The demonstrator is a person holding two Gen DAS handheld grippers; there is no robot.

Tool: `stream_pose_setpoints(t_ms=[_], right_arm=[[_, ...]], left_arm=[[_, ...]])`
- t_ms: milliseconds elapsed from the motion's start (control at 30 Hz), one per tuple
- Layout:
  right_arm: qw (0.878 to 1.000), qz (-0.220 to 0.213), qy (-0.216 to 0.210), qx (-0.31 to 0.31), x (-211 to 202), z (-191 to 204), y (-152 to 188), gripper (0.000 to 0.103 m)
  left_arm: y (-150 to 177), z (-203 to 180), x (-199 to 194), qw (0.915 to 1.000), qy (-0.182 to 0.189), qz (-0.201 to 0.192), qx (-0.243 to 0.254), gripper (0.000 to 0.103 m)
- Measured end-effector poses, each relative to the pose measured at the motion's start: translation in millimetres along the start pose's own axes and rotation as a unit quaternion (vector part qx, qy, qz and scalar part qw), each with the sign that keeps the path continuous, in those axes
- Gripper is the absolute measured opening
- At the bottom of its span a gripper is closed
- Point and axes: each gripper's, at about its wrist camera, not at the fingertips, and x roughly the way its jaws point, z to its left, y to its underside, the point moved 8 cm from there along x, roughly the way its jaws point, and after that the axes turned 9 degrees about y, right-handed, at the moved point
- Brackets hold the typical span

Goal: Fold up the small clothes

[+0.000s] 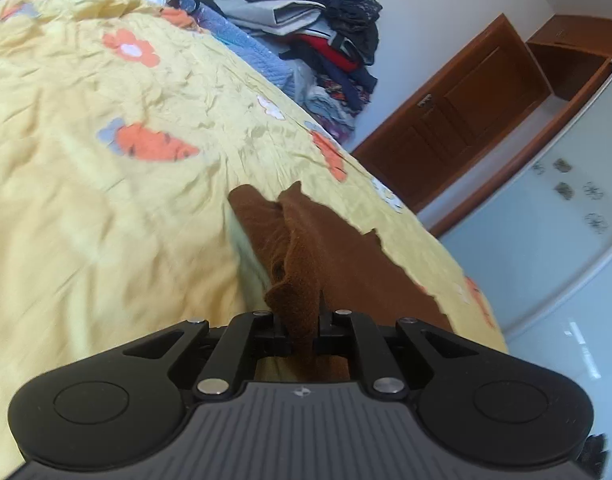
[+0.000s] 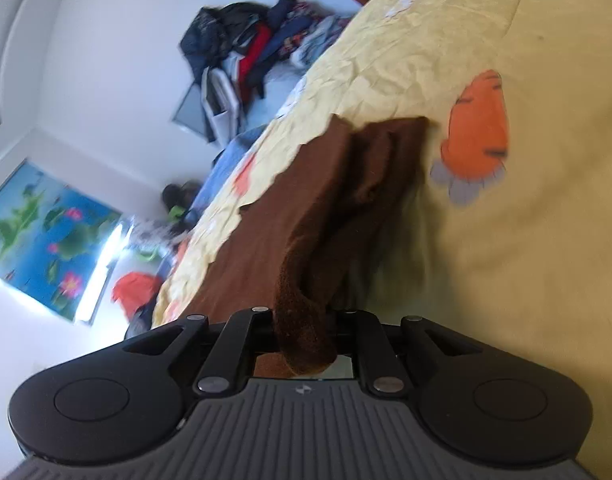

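Yellow floral bed [image 1: 86, 200] beneath, brown cloth [image 1: 330, 256] lifted off it, pinched at two edges by left gripper [image 1: 302, 332] and right gripper [image 2: 306, 332], jaws closed on fabric, probably to spread it for folding.

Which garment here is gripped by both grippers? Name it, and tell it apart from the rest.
The brown garment, pinched by the left gripper and right gripper over the yellow bedspread; the other clothes sit piled by the wall, untouched.

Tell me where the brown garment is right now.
The brown garment lies on the yellow floral bedspread near its edge, pinched by both the left tool and the right tool, in the centre of each wrist view.
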Motion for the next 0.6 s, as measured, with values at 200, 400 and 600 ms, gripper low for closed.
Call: stream_pose_setpoints(t_ms=[200, 400, 600], right_arm=[[0.998, 0.043, 0.004, -0.035, -80, -15, 70, 0.018], [0.995, 0.046, 0.061, -0.068, -136, -25, 96, 0.084], [0.99, -0.056, 0.053, -0.116, -123, 20, 5, 0.088]], left_arm=[[75, 17, -88, 0.9972, 0.004, 0.075, -0.003, 0.009], [60, 33, -129, 0.9949, -0.028, 0.069, 0.068, 0.022], [-18, 2, -68, 0.9806, -0.082, 0.009, 0.178, 0.051]])
